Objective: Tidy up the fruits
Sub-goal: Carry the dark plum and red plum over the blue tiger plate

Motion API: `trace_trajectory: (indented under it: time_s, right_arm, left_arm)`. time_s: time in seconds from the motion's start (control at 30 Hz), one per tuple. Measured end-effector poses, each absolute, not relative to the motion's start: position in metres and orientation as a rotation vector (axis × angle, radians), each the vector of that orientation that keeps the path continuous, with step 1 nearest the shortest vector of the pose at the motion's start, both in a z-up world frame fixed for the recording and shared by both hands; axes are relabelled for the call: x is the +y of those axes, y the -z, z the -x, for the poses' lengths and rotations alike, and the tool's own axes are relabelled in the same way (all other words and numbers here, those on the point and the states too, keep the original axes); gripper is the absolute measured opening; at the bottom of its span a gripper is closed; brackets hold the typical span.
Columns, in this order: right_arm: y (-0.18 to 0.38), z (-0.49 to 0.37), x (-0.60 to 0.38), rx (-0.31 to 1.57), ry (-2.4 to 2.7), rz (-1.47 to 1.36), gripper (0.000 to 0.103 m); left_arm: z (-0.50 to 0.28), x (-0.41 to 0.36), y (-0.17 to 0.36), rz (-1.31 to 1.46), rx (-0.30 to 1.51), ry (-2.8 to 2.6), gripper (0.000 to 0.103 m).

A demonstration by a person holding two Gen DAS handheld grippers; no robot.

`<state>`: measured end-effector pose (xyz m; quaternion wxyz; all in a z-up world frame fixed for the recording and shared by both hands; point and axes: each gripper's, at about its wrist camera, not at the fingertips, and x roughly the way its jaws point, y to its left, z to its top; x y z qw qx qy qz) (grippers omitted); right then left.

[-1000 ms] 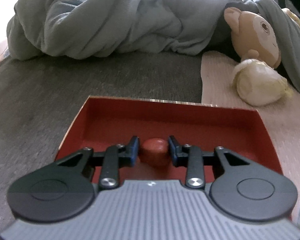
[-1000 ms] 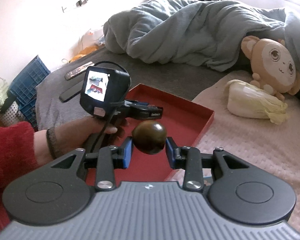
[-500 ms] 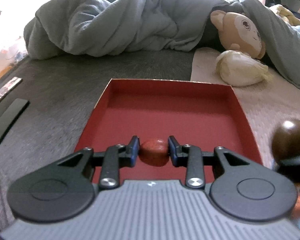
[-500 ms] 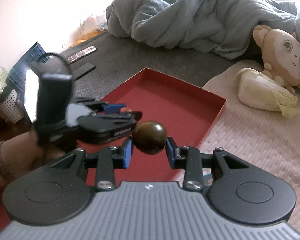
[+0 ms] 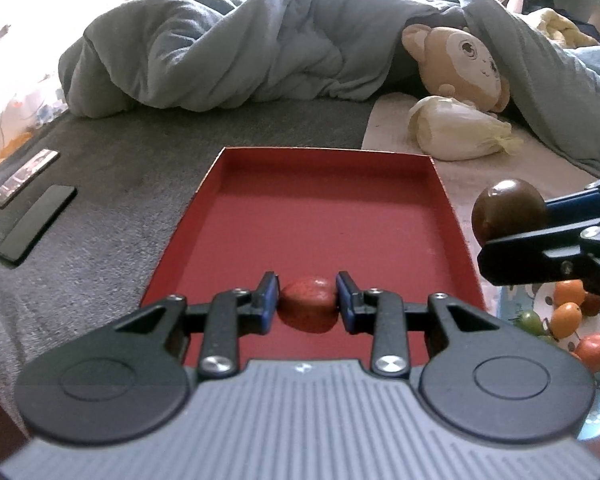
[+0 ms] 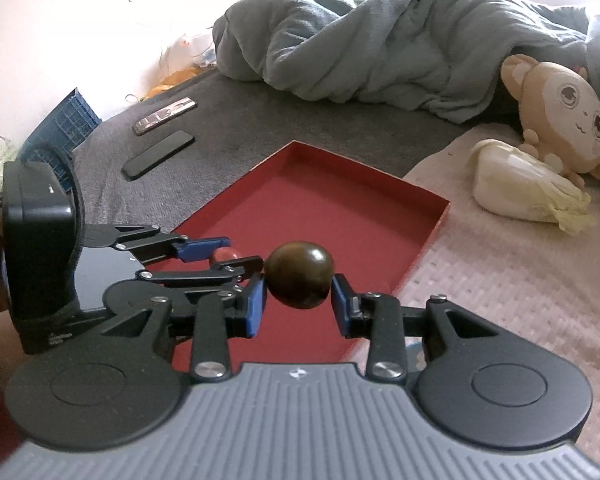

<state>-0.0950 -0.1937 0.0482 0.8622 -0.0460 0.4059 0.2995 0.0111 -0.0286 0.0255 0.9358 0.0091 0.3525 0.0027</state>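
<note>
Evidently smooth round dark fruit clamped in right tool.

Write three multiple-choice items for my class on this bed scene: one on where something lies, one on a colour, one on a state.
1. Where does the pale cabbage lie?
A. inside the red tray
B. beside the monkey plush toy, outside the tray
C. on the dark phone

2. What colour is the fruit in the right gripper?
A. dark brown-green
B. bright yellow
C. white

3. What is the state of the left gripper?
A. wide open and empty
B. shut on a red fruit
C. shut on the grey duvet

Answers:
1 B: the cabbage rests on the light blanket against the monkey plush toy, clear of the red tray.
2 A: the dark fruit between its pads is glossy brown-green.
3 B: its blue pads press both sides of the red fruit over the tray.
</note>
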Motion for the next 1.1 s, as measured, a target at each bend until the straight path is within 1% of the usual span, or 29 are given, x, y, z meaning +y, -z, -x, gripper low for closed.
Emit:
trace_trajectory:
  time_s: [0.57, 1.1]
  right_arm:
    - [-0.057, 0.115, -0.257, 0.846, -0.552, 0.036, 0.04]
    - [-0.067, 0.131, -0.287, 0.827, -0.519, 0.008, 0.041]
  left_arm:
    - [-0.002, -0.058, -0.026, -0.038, 0.712, 0.041, 0.035]
    - [0.014, -0.097, -0.04, -0.073, 0.676, 0.123, 0.035]
